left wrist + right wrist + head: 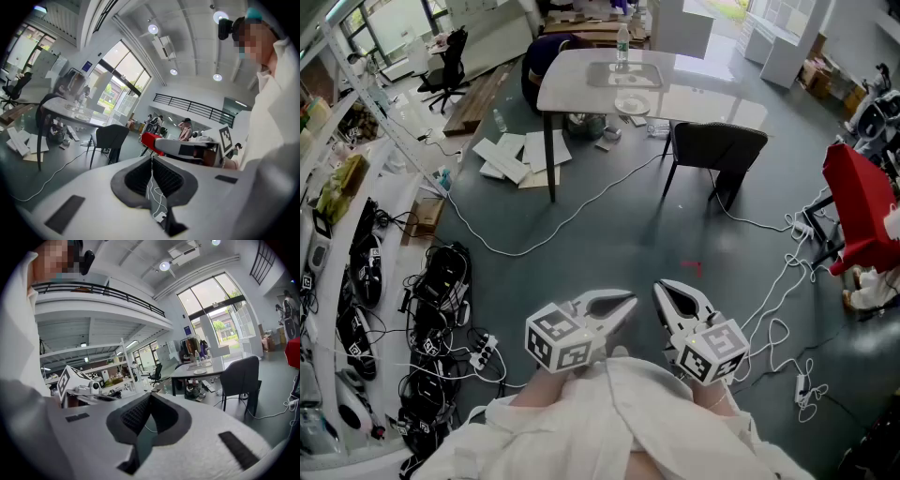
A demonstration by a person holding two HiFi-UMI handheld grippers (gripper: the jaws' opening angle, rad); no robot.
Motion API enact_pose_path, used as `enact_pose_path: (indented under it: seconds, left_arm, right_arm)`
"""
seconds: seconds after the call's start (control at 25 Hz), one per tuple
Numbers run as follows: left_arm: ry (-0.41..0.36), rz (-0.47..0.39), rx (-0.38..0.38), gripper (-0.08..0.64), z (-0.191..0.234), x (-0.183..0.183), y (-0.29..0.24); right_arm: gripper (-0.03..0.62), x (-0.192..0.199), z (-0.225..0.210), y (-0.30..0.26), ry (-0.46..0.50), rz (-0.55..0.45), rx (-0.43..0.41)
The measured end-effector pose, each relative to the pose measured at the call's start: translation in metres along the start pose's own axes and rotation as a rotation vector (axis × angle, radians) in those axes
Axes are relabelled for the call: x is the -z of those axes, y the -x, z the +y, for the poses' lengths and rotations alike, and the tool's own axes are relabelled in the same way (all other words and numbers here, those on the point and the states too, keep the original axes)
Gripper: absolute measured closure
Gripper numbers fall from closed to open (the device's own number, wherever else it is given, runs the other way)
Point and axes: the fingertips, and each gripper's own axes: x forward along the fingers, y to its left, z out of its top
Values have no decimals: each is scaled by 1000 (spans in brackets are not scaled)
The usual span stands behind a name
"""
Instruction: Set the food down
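Head view has both grippers held low against the person's white coat [609, 422], tips forward: the left gripper [628, 299] and right gripper [660, 287] each have jaws pressed together on nothing. Well ahead stands a smooth white table [572, 80] with a round plate [632, 105] (any food too small to tell). 1 dark chair [719, 145] stands before it, and cables [581, 211] snake across the grey floor [628, 244].

Same build both sides: left gripper [619, 302] and right gripper [664, 291] have white shells, with dark grey ribbed pads [137, 177] in a V-shaped recess and black strips [64, 213] on the top faces. Each carries a white cube [561, 339] with black square markers. Person wears a white long-sleeved coat [609, 422].
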Motion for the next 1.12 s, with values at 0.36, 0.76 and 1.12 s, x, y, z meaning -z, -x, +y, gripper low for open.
enact_pose_path:
  seconds: [0.36, 0.76, 1.12]
  left_arm:
    - [13, -9, 10, 538, -4, 0, -9]
    - [29, -66, -32, 538, 3, -7, -12]
    - [57, -140, -89, 538, 0, -1, -24]
  right_arm:
    - [591, 1, -8, 7, -2, 5, 9]
    - [591, 2, -11, 6, -1, -8, -16]
    - [590, 25, -27, 13, -15, 57, -42]
